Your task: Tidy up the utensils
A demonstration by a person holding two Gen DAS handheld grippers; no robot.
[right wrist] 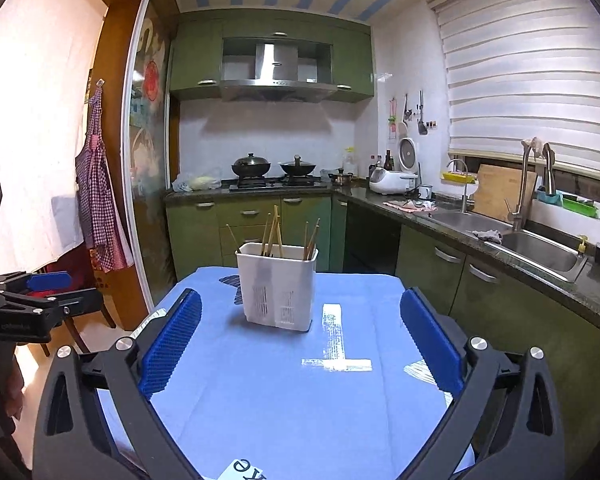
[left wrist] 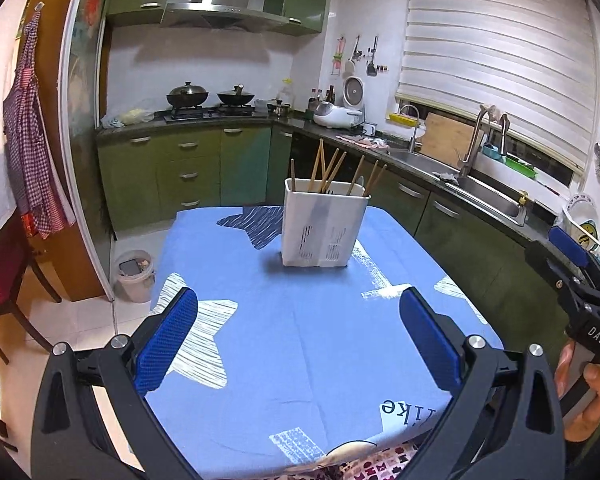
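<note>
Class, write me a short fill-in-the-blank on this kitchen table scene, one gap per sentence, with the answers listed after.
1. The wooden chopsticks stand inside a white ____ on the table.
2. The tablecloth is mostly ____ in colour.
3. The left tongs and the right tongs both stand ____, holding nothing.
4. On the stove sit ____ lidded woks.

Missing words: holder; blue; open; two

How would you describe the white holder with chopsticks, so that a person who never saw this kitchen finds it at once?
Start from the table with the blue cloth in the middle of the green kitchen. Toward its far end stands the white holder, a tall rectangular plastic box with slots in its front. It is the only thing standing on the cloth, and wooden chopsticks stick out of its open top.
</note>
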